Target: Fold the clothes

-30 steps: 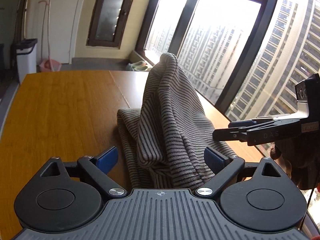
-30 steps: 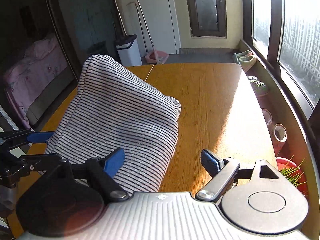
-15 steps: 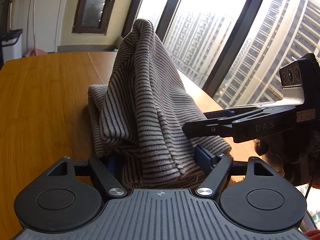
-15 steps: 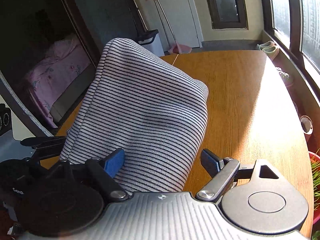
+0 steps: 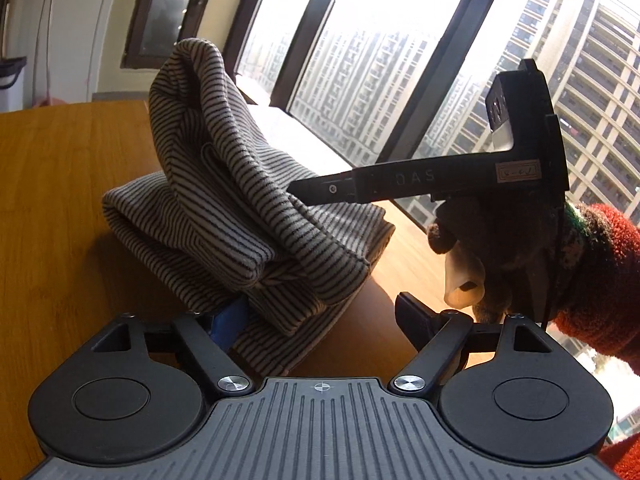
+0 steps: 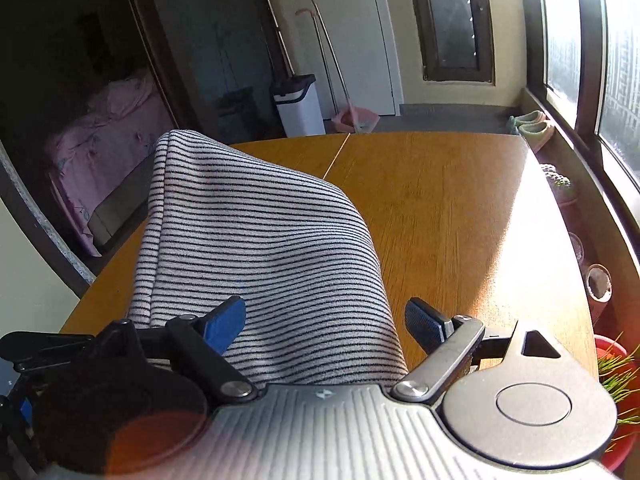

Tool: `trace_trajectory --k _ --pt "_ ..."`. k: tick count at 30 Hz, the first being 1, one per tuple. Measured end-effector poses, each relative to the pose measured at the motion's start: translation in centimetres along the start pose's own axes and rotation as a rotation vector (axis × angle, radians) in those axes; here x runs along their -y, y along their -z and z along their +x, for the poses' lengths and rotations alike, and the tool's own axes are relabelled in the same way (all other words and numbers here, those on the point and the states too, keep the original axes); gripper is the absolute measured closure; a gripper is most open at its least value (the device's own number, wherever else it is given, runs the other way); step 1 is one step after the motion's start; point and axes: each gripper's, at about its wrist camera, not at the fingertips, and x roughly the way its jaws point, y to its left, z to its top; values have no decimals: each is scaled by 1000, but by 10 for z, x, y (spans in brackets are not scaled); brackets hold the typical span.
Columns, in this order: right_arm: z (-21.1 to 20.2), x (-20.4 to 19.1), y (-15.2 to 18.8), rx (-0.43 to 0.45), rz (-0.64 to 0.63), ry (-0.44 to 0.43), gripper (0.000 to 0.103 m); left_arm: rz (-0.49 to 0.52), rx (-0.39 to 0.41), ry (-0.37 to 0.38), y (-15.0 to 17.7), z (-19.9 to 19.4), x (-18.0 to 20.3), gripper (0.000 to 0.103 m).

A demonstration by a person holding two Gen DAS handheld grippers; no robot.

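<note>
A grey striped garment [image 5: 240,208] lies bunched and partly folded on the wooden table [image 5: 60,200], one end humped up. My left gripper [image 5: 324,316] is open; the cloth's near edge drapes over its left blue finger [image 5: 230,318]. My right gripper [image 6: 326,320] is open, with the garment [image 6: 256,256] lying between and under its fingers, not pinched. The right gripper also shows in the left wrist view [image 5: 420,180], reaching in from the right with its tip against the cloth.
The table edge runs along large windows [image 5: 380,60] on the right. Potted plants [image 6: 612,364] and slippers [image 6: 530,122] sit by the window side. A white bin [image 6: 298,106] and a broom stand beyond the table's far end. A bed [image 6: 108,140] lies at left.
The humped end of the garment has come down lower and the cloth lies flatter. My left gripper has shifted left, so the cloth now covers only its left finger. The right gripper has moved in.
</note>
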Motion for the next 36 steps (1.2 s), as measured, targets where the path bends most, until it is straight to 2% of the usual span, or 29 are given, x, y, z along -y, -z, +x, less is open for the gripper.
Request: trace_trajectory --k 2,6,10,13,14,16,20,26,32,34,36 --pt "-9 -3 8 27 -29 27 8 -33 45 -41 -6 -12 -11 12" --pt "-29 -13 17 137 -72 68 7 -71 101 -168 -22 -25 -34 12" --pt "-47 -41 17 242 -165 54 9 -120 124 -226 -33 -27 -47 14" --pt "-37 -62 23 190 -236 5 16 -131 137 -261 -40 -28 -52 14" --pt "-28 -65 28 161 -255 -2 20 -127 138 -264 -40 -28 -51 14" --pt "-11 -72 40 105 -292 -15 19 -105 136 -271 -45 -25 -49 14" --pt "-13 -77 42 135 -310 9 19 -70 131 -285 -49 -21 -42 14" --pt "-29 -111 61 237 -465 77 17 -66 128 -293 -51 -18 -41 13" --pt "-4 -128 69 221 -482 107 16 -69 160 -293 -56 -31 -38 13" --pt "-4 -129 69 225 -486 94 16 -52 191 -272 -68 -36 -35 14" --pt "-4 -130 69 228 -490 80 21 -29 218 -236 -83 -37 -33 14"
